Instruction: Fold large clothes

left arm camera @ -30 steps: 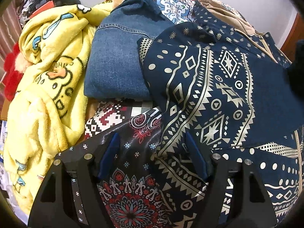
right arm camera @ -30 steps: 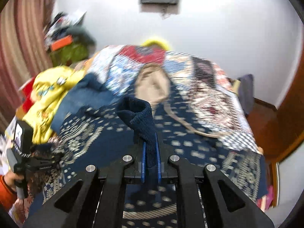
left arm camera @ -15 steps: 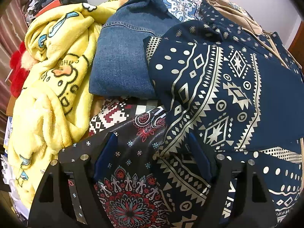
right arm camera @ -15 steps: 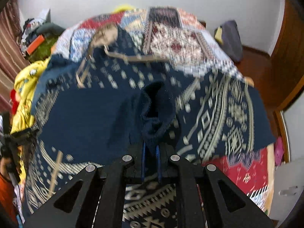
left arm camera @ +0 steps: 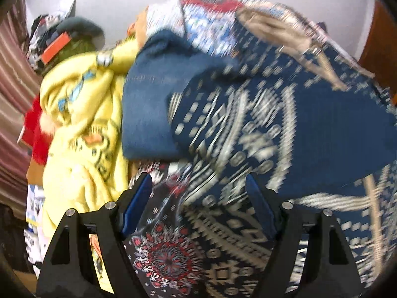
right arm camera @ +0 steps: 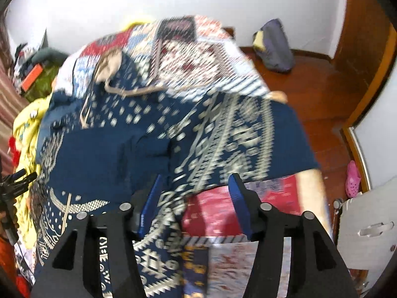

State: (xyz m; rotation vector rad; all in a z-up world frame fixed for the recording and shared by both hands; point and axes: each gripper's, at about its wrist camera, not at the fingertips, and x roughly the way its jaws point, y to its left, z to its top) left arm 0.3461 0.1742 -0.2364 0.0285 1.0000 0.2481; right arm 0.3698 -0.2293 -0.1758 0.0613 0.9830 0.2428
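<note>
**Both grippers spread wide over the patterned hoodie**

Left wrist view: the left gripper [left arm camera: 198,191] is hovering with its jaws wide apart, gripping nothing, over the navy patterned hoodie [left arm camera: 285,124], which is lying across the patchwork bedspread [left arm camera: 203,19] beside folded denim [left arm camera: 146,109] and a yellow blanket [left arm camera: 82,124].

Right wrist view: the right gripper [right arm camera: 194,193] is gaping wide, empty, above the hoodie's [right arm camera: 148,136] near edge.

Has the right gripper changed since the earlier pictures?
Yes. The right gripper was shut on a navy cuff; now it is open and empty, above the patterned navy garment, with the wooden floor at right.
</note>
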